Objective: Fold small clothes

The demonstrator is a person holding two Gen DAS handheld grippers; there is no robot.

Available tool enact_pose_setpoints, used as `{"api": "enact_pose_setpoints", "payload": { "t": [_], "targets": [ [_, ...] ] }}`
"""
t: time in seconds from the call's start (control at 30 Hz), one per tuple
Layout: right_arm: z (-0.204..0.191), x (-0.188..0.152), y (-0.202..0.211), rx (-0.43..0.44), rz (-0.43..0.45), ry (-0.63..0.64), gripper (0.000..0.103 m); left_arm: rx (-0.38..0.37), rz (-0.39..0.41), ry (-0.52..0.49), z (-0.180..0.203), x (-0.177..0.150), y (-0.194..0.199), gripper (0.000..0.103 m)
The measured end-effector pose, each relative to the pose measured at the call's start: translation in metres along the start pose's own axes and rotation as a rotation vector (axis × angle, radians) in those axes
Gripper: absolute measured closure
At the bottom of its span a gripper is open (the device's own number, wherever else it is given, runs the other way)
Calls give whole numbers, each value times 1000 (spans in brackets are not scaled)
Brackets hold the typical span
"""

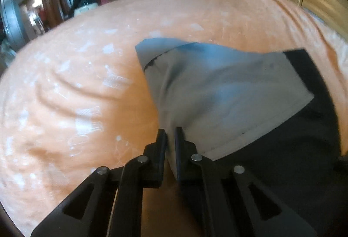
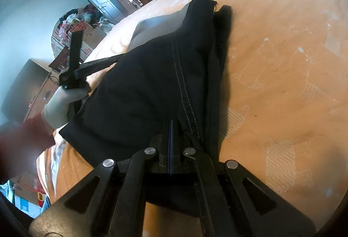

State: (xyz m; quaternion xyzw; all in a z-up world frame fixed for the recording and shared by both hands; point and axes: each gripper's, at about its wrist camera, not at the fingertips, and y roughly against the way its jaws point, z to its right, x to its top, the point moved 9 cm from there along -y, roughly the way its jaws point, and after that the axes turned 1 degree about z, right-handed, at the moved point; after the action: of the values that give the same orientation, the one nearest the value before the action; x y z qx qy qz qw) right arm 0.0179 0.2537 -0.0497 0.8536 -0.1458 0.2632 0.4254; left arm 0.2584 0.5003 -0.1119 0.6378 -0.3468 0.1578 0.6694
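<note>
1. Fabric is pinched in both tools: the left gripper (image 1: 170,139) has its jaws pressed together on a grey corner of the garment (image 1: 228,95), and the right gripper (image 2: 171,135) is clamped on a black edge of the same garment (image 2: 152,85), close to a line of pale stitching (image 2: 184,89).

2. Ahead of the left gripper the grey side rises in a taut ridge, and to its right the black side shows. Holding at a corner seems meant to let the cloth hang and spread so that an edge can be carried over.

3. Ahead of the right gripper the black cloth is drawn up into a peak, its lower part resting on the orange bedsheet (image 2: 282,63). Two grips at separate points would keep the edge between them straight, which is likely why each tool holds its own end.

4. Left of the right gripper, a gloved hand (image 2: 61,104) grasps the handle of the other tool, with a red sleeve (image 2: 24,139) blurred behind it.

5. The sheet around the garment is bare and fairly flat on both sides of the grippers, which suits laying the piece down.

6. In my judgement the fold is mid-way: the piece is lifted, not yet flat, and a slack grip could let a corner slip.
</note>
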Motion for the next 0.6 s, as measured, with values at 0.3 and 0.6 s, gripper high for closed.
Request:
{"api": "enact_pose_setpoints", "payload": {
  "t": [0.3,0.6],
  "targets": [
    [-18,-1,21,-230,12,90,102,-64,35,188,23,-106,126,81],
    [-61,-61,73,-416,4,244,34,-39,-14,205,60,-187,168,73]
  ]
}}
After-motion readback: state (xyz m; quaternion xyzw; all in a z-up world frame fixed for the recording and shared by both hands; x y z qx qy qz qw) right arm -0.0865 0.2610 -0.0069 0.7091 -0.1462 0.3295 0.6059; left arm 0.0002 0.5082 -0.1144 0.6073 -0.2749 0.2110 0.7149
